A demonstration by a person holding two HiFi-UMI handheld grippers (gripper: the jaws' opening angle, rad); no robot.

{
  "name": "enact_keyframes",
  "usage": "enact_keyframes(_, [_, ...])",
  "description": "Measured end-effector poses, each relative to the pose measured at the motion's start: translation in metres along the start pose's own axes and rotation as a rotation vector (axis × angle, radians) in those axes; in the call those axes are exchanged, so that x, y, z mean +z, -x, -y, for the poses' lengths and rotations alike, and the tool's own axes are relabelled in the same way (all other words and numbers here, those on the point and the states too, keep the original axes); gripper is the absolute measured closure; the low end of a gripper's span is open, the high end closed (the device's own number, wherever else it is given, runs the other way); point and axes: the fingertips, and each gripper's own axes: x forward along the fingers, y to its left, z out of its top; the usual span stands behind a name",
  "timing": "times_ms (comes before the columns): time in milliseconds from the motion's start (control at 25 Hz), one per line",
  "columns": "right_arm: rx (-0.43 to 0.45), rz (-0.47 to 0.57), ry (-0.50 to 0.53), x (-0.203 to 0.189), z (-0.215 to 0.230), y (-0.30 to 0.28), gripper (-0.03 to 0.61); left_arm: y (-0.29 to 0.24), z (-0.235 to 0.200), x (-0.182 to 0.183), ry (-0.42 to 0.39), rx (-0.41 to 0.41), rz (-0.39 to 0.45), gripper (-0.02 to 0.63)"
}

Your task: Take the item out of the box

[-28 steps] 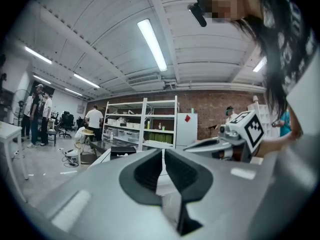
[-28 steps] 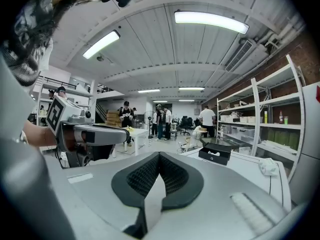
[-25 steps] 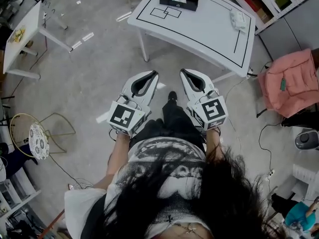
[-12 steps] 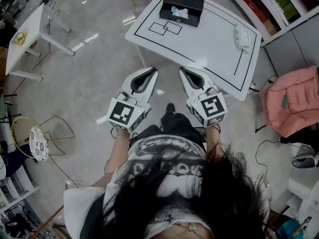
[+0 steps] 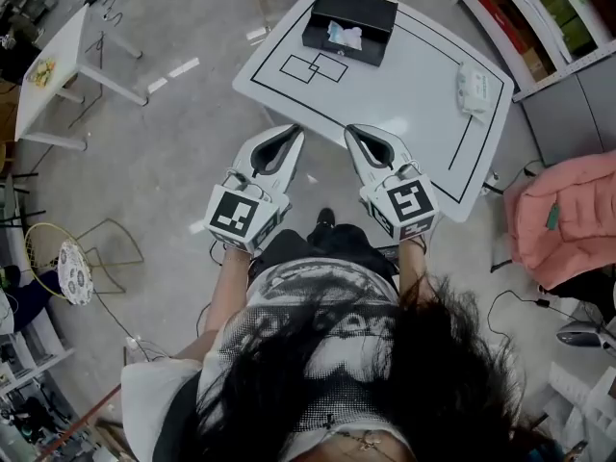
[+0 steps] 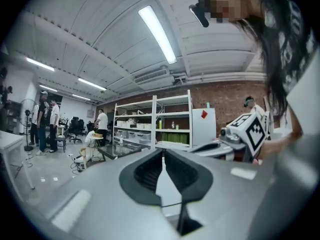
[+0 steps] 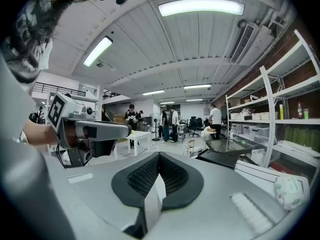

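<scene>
Near table [image 5: 414, 75] edge, left gripper [image 5: 293, 132] and right gripper [image 5: 352, 130] fingers clenched, empty; pale item [image 5: 344, 36] in box [image 5: 371, 8] indistinct.

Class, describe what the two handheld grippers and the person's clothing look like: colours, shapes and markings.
Both the left gripper and the right gripper have smooth white, tapering shells lined with black ribbed pads. Each carries a cube with black-and-white square markers at its rear. The person wears a white short-sleeved top with dark print and black trousers.
</scene>
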Motion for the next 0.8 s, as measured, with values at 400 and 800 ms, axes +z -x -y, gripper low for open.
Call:
enact_keyframes(400, [0.023, -0.022, -0.022, -0.011, 0.029, -0.021, 0.574, -0.026, -0.011, -0.008, 0.004, 0.028, -0.044, 0.614])
enact_keyframes(800, [-0.032, -0.053, -0.018, -0.019, 0.057, -0.050, 0.574, -0.053, -0.040, -0.010, 0.011, -0.008, -0.058, 0.614])
